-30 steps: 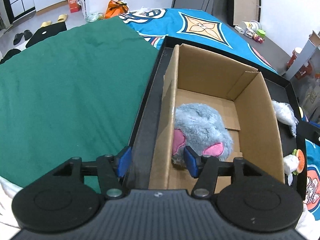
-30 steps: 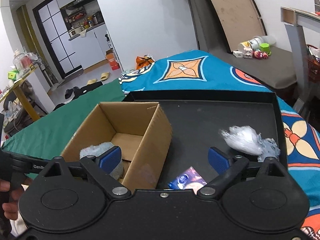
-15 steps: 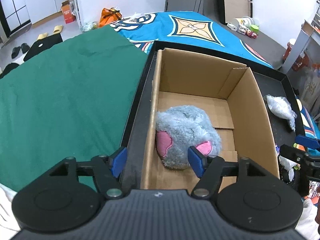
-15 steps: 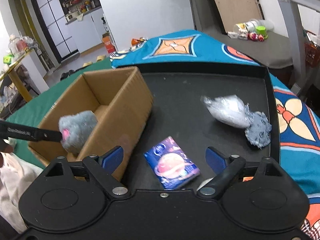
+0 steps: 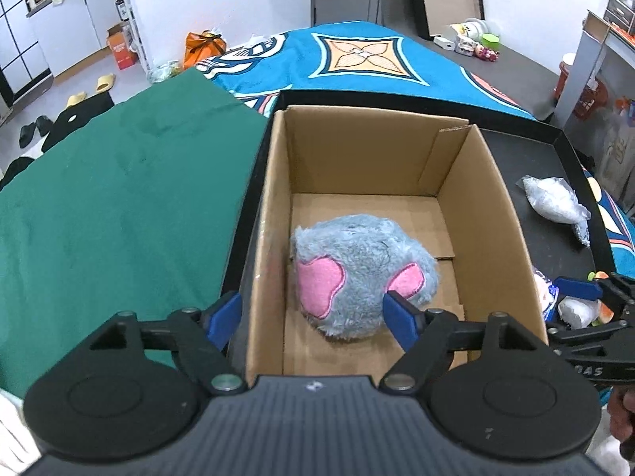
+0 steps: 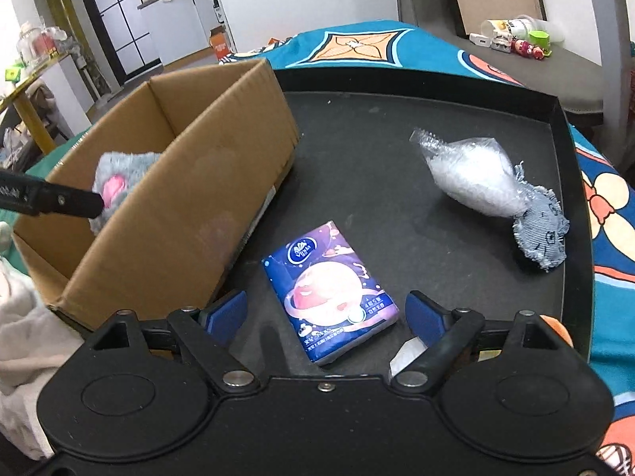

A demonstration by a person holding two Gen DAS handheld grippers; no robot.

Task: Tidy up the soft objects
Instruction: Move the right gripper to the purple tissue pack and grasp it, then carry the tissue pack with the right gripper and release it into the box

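Lower centre, right gripper (image 6: 325, 311) spread over tissue pack (image 6: 329, 291); left gripper (image 5: 311, 315) released; pack's slick, may slip w/ shallow pinch.

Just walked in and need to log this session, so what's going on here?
A person with a hand-held gripper in each hand is sorting soft items into a cardboard box on a black tray. A grey plush toy already lies in the box; the left hand-held gripper hangs open over it. The right hand-held gripper is open above a tissue pack.
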